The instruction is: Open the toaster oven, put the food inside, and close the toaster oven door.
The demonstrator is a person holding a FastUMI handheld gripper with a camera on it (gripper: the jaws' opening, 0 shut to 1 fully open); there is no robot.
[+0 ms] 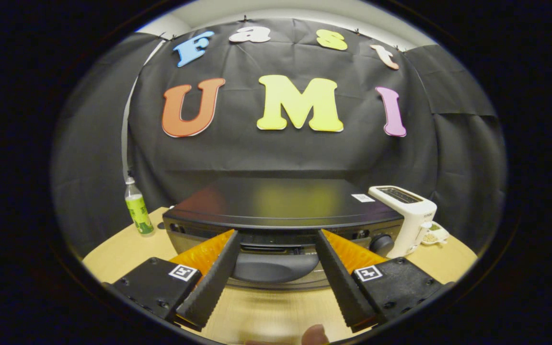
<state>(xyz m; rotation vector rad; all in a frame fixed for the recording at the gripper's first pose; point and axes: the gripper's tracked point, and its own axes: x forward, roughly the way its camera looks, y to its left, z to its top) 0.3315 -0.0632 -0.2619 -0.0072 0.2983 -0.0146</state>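
While its two fingers stand spread wide apart, the hand-held gripper [278, 235] grips nothing; its fingertips reach up to the front top edge of the toaster oven [281, 211], one on each side of the curved door handle [276, 266], which lies between them. Whether the tips touch the oven cannot be told. The toaster oven is black with a glossy flat top, and sits on the wooden table [127, 249]. A knob [381, 244] shows at its right front. Right of the oven stands a white toaster [408, 215]; left of it, a green-labelled bottle [138, 211].
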